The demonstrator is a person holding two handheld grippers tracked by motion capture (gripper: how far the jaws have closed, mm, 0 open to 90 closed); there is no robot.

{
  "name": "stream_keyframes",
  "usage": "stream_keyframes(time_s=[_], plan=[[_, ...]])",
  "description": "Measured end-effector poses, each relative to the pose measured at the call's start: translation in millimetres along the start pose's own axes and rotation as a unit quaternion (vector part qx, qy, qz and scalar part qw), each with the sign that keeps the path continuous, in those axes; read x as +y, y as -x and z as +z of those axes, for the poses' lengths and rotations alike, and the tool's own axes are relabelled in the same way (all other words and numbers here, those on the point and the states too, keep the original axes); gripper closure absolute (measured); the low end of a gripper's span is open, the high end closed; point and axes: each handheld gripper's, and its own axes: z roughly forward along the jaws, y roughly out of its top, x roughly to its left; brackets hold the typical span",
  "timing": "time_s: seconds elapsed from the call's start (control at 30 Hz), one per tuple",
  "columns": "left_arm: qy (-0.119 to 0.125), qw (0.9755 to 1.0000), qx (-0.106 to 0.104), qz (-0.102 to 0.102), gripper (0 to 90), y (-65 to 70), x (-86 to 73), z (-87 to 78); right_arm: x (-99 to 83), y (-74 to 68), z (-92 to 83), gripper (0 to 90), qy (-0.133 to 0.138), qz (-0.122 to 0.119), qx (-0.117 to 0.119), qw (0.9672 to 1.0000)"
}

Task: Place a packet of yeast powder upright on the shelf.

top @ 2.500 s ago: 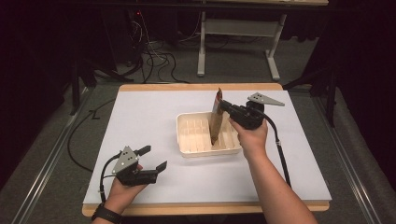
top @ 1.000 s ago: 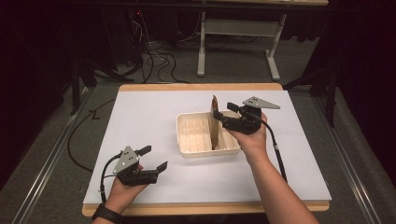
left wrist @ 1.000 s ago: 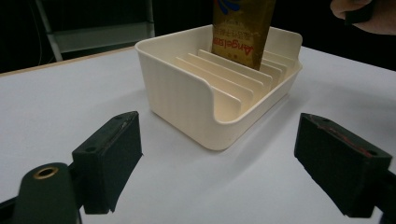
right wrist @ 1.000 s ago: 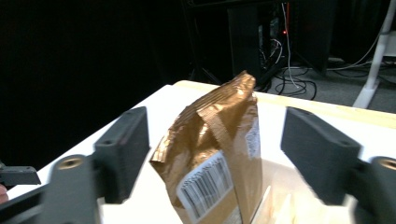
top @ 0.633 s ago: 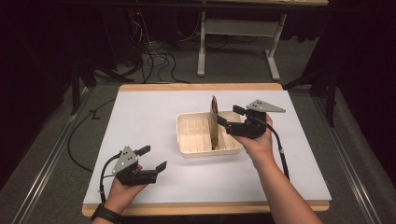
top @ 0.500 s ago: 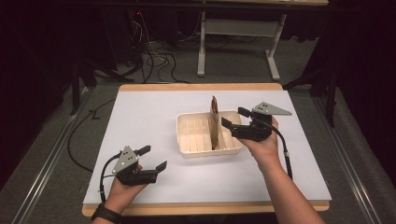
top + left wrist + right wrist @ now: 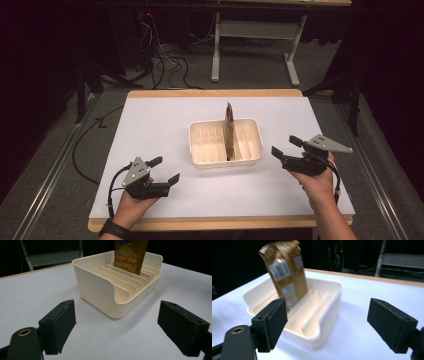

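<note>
Packet: a flat gold-brown packet point(image 7: 229, 131) stood on edge in a middle slot of the cream slotted tray point(image 7: 251, 150), near the centre of the white-covered counter point(image 7: 160, 120), its top leaning slightly in the right gripper view.
Handling: it looked light and thin, a pliable foil or paper sachet that would likely bend or crease under a hard squeeze, and its printed faces could be slick.
Where to grip: probably best pinched across its two flat faces near the free top edge, well above the slot ribs, then lifted straight up.
Tray: a rigid plastic piece, light enough that it might slide if the packet snagged on a rib.
Right gripper: the right gripper point(image 7: 287, 148) hovered to the right of the tray, apart from it, jaws spread wide and empty.
Left gripper: the left gripper point(image 7: 165, 169) sat near the front left of the counter, jaws spread, holding nothing.
Change: earlier the right gripper pinched the packet's upper part above the tray; since then it had let go, its jaws had just been opening with nothing between them, and the hand had drawn back rightwards. The left gripper stayed put.
</note>
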Motion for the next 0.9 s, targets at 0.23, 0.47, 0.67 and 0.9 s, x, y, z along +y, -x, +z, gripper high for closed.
stream_keyframes(time_s=[0.23,0.47,0.67,0.9], plan=[[-0.009,1.0,0.0,-0.002,15.5,1.7,-1.8,3.9,-54.1,23.8,-29.5,17.8,0.001,0.009,-0.057,0.9984],[-0.016,0.9998,0.0,0.008,15.5,8.1,-2.7,8.7,-57.7,16.7,-27.4,17.5,0.001,-0.017,-0.045,0.9988],[-0.018,0.9998,0.0,0.005,15.5,7.5,-3.7,9.9,-57.0,15.5,-25.4,17.5,0.002,-0.019,-0.033,0.9993],[-0.012,0.9999,0.0,0.006,15.5,6.5,-2.4,6.3,-59.5,17.4,-23.2,17.8,-0.009,-0.008,-0.035,0.9993]])
